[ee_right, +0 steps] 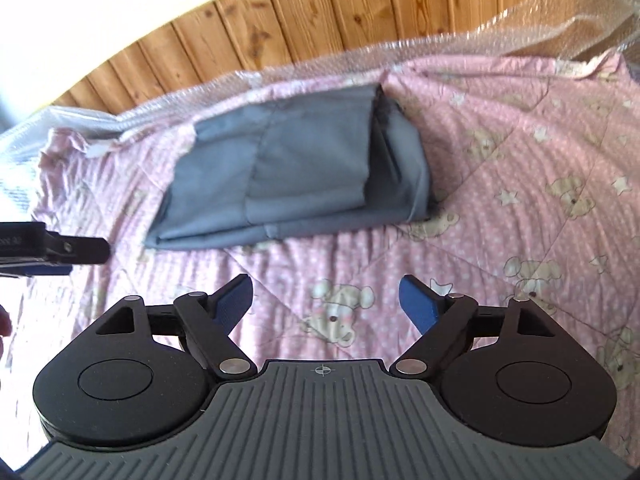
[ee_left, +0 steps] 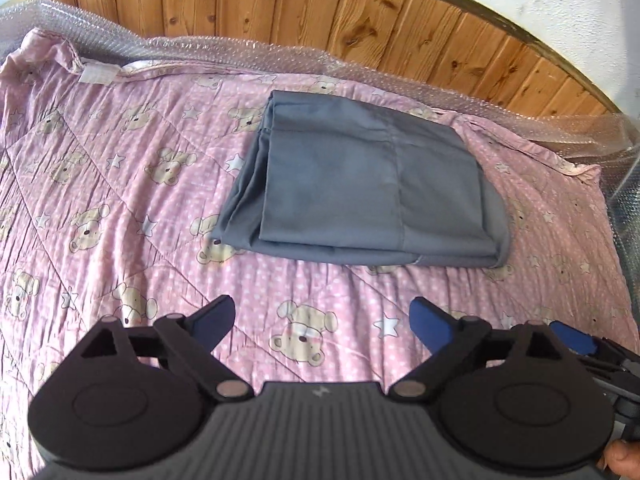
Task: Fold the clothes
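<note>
Grey cloth (ee_left: 360,184) lies folded into a thick rectangle on the pink bear-print quilt (ee_left: 120,184), toward the quilt's far edge, near the bubble wrap (ee_left: 224,48) that runs along the wooden wall panelling (ee_left: 360,12). Its layered edges show stacked and slightly uneven on one side.

Both tools hover nearer than the cloth, over bare quilt. The left gripper (ee_left: 322,322) has its fingers spread wide and holds nothing; the right gripper (ee_right: 326,300) is likewise spread and empty, just beside the left.

If another fold is meant, a pinch could catch only the top layers and pull the stack askew, or snag the quilt beneath. Nothing stands between the grippers and the cloth; the quilt's wrinkles are the only unevenness.
</note>
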Action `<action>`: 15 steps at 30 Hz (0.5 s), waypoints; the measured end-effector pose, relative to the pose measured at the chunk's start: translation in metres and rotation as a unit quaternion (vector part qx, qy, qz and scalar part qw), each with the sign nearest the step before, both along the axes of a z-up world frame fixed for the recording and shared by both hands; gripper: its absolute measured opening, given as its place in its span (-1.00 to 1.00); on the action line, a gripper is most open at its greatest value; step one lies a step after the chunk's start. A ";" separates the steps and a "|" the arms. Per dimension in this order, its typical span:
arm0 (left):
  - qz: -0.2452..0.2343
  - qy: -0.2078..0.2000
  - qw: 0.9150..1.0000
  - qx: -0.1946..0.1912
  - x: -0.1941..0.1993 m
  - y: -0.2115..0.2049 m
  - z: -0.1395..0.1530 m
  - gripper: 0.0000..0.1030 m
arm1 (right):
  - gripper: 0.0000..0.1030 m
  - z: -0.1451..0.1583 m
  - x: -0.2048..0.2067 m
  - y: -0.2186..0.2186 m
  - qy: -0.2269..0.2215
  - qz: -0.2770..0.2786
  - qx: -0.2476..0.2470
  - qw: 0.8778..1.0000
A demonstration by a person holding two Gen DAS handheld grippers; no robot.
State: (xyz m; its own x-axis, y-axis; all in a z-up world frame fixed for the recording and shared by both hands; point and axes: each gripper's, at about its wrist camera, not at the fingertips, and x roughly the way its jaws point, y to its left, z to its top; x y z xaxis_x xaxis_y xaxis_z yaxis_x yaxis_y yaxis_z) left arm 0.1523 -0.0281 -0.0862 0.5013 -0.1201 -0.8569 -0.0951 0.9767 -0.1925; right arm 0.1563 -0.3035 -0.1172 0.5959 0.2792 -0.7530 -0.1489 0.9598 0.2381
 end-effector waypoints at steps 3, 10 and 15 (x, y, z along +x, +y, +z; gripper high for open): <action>-0.020 -0.021 1.000 -0.008 -0.019 -0.009 0.018 0.93 | 0.64 0.029 -0.028 -0.001 -0.025 -0.016 -0.015 0.999; -0.043 -0.054 0.997 -0.020 -0.079 -0.008 0.053 1.00 | 0.72 0.079 -0.096 0.015 -0.064 -0.031 -0.036 0.997; -0.053 -0.070 0.996 -0.009 -0.117 0.001 0.064 1.00 | 0.77 0.098 -0.139 0.034 -0.084 -0.033 -0.035 0.995</action>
State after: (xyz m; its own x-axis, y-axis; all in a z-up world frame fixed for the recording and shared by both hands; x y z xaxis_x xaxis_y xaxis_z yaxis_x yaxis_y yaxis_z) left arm 0.0353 -0.0272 -0.0222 0.5992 -0.1935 -0.7768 0.0369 0.9760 -0.2147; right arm 0.0178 -0.2699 -0.0188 0.7301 0.1851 -0.6578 -0.1169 0.9823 0.1466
